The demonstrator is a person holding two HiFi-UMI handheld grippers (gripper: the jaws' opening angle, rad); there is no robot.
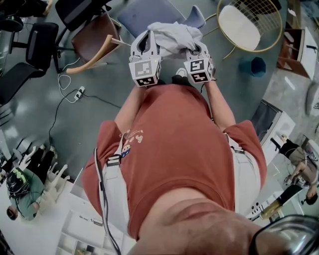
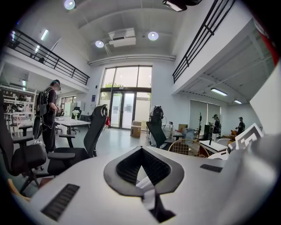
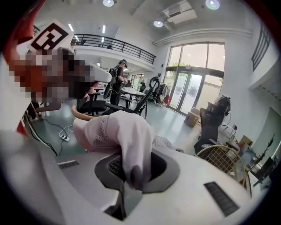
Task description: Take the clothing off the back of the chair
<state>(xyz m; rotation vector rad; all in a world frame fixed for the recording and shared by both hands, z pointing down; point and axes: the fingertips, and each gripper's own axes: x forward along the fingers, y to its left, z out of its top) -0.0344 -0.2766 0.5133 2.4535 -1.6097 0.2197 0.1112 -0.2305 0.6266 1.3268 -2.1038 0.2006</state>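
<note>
A pale grey-white piece of clothing (image 1: 171, 37) is bunched up between my two grippers, above the blue-grey chair (image 1: 147, 15). My right gripper (image 1: 197, 52) is shut on a thick fold of it; in the right gripper view the perforated cloth (image 3: 125, 136) bulges out of the right gripper (image 3: 131, 176). My left gripper (image 1: 146, 50) holds the other side. In the left gripper view its jaws meet on a thin white strip of the cloth (image 2: 147, 188), pinched in the left gripper (image 2: 145, 178). Both grippers sit close together in front of the person's chest.
A brown chair with a curved wooden arm (image 1: 95, 46) stands left of the blue one. A round gold wire chair (image 1: 249, 22) is at the right. Black office chairs (image 1: 35, 45) and a power strip with cable (image 1: 79, 92) lie to the left. People stand far off.
</note>
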